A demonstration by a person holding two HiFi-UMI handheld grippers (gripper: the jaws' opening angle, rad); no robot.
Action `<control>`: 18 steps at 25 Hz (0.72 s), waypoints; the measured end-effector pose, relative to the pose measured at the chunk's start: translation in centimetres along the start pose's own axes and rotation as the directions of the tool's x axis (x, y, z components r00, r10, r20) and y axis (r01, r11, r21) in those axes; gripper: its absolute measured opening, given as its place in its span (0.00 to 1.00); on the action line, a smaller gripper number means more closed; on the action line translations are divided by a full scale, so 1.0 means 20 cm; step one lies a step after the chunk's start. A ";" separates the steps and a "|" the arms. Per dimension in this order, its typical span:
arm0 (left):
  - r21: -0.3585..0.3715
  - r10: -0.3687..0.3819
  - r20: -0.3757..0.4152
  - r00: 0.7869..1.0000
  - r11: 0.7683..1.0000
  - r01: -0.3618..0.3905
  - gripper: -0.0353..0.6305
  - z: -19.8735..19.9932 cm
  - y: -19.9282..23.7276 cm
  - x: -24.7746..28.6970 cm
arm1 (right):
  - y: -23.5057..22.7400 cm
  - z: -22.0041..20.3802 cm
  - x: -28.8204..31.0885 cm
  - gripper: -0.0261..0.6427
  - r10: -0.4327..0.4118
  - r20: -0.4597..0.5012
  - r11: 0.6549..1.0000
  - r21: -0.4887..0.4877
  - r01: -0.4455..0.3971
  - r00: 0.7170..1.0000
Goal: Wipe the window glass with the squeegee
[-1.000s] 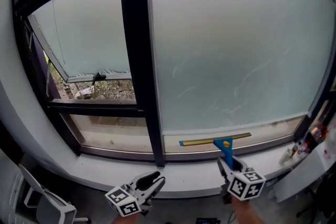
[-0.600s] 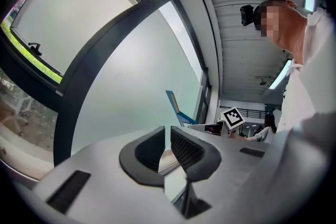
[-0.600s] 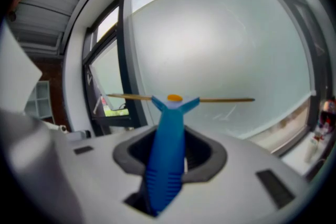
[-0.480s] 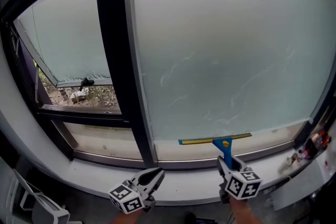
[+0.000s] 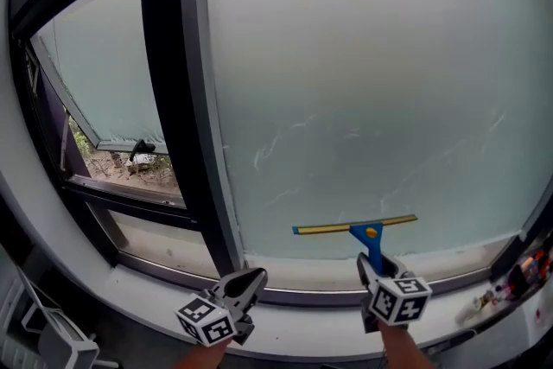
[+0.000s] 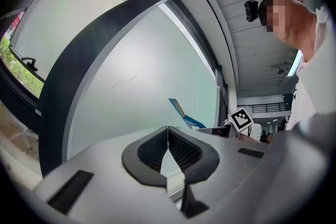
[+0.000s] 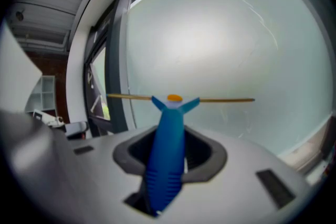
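**While the Blade Sits Low on the Pane: Wipe Status**

As the squeegee rests with its yellow-edged blade level against the window glass, just above the pane's lower edge, the right gripper is clamped on the blue handle, its jaws pressing from both sides. The left gripper carries nothing. Its jaws have just been closing and meet pad to pad with nothing between them. It hovers over the sill, near the foot of the dark frame post, clear of the glass.

Progress (judged): faint pale streaks mark the glass above the blade, and no visible boundary separates wiped from unwiped area. The wipe appears barely under way. Nearly the whole large pane above the blade is left to cover, as is the tilted-open sash at the left, should it be included.

Markings: no legible text or brand is visible. The handle shows only a plain orange disc, and the gripper cubes carry black-and-white square patterns.
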State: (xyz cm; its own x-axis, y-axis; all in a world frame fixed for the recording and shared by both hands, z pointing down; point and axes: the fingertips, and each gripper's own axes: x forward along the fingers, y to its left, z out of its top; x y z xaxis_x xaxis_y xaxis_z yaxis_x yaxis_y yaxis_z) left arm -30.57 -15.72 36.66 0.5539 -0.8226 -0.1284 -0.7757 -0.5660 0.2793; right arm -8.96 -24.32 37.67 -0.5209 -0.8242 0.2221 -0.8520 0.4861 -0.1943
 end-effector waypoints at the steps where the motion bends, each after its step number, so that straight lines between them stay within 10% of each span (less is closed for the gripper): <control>1: 0.003 0.000 0.000 1.000 1.000 0.000 0.10 0.01 0.01 0.02 | 0.00 0.02 0.02 0.25 0.004 0.003 1.000 -0.002 -0.004 1.000; 18: 0.100 -0.102 -0.051 0.993 0.989 0.107 0.10 0.24 0.21 0.07 | 0.23 0.22 0.24 0.25 -0.030 0.055 0.998 -0.056 0.033 0.998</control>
State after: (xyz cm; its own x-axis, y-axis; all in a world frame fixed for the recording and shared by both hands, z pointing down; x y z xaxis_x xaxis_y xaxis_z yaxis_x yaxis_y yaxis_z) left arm -34.45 -19.46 33.03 0.6452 -0.7564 -0.1076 -0.7383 -0.6535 0.1671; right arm -15.14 -27.33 33.68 -0.4918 -0.8530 0.1746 -0.8702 0.4746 -0.1327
